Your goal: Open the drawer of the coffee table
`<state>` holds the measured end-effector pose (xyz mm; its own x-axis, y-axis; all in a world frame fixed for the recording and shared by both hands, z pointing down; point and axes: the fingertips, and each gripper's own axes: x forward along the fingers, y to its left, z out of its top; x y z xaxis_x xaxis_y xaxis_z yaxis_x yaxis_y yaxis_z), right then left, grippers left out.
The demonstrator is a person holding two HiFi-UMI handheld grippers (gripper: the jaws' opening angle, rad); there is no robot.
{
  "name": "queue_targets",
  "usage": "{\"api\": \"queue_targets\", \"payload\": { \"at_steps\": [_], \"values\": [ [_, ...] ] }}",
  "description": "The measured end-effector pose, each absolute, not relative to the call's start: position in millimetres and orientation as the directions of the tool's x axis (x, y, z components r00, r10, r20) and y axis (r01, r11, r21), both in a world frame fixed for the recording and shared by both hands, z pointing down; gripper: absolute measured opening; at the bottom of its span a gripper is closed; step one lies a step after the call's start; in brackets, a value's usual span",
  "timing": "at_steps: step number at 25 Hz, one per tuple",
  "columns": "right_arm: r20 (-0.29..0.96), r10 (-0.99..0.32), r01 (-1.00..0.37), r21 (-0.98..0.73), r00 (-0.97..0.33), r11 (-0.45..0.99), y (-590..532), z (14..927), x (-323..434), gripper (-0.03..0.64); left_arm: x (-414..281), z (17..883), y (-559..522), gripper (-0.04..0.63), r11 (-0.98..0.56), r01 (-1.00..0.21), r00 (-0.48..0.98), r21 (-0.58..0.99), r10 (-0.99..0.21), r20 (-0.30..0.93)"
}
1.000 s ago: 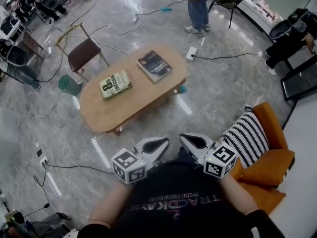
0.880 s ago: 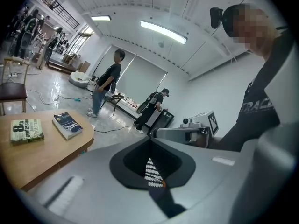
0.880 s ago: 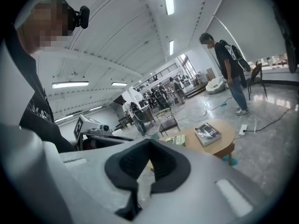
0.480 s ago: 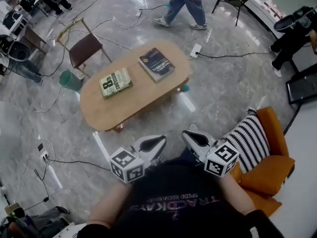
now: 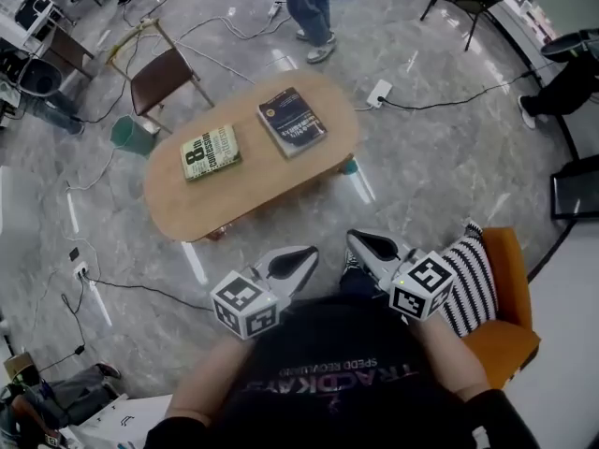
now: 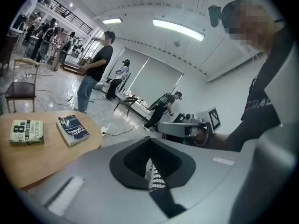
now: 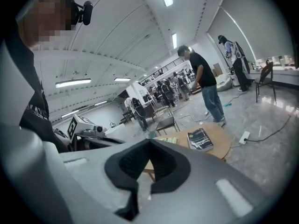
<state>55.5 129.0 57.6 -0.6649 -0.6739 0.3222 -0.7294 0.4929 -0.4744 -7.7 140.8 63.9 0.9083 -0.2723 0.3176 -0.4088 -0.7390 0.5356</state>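
An oval wooden coffee table [image 5: 271, 181] stands on the marble floor ahead of me, and no drawer shows from above. On it lie a green book [image 5: 211, 151] and a dark blue book [image 5: 293, 121]. My left gripper [image 5: 301, 257] and right gripper [image 5: 361, 242] are held side by side in front of my chest, short of the table's near edge. Both are shut with nothing between the jaws. The left gripper view shows the table [image 6: 28, 157] at lower left. In the right gripper view the table [image 7: 219, 146] lies straight ahead.
An orange armchair [image 5: 510, 340] with a striped cushion [image 5: 473, 283] stands close at my right. Beyond the table are a brown chair [image 5: 164, 87], a green bin [image 5: 131, 137], a power strip [image 5: 379, 93] with cables, and a person [image 5: 309, 7] walking.
Both grippers have shifted a little toward the table and it now sits nearer in view. The armchair has slid to the lower right. The person beyond the table has walked left.
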Motion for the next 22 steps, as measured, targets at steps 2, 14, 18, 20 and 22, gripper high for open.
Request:
{"api": "queue_targets", "payload": {
  "at_steps": [2,14,18,20,22],
  "values": [
    [0.323,-0.662,-0.720,-0.479,-0.677,0.502,119,59,72,-0.002,7,65,130,0.002,-0.722,-0.431,0.899,0.542,-0.296,0.322],
    [0.333,-0.566,-0.648,-0.519,-0.754,0.558,84,82,155,-0.002,76,84,99,0.002,-0.626,-0.573,0.819,0.529,-0.430,0.379],
    [0.341,-0.544,-0.633,-0.540,-0.767,0.555,78,97,178,-0.002,89,98,96,0.002,-0.587,-0.620,0.785,0.521,-0.464,0.411],
    [0.352,-0.535,-0.633,-0.544,-0.768,0.551,74,106,187,-0.002,90,106,90,0.002,-0.574,-0.646,0.763,0.504,-0.493,0.417],
    [0.369,-0.529,-0.639,-0.539,-0.764,0.548,68,116,194,-0.002,86,114,84,0.002,-0.562,-0.679,0.734,0.472,-0.531,0.423]
  ]
}}
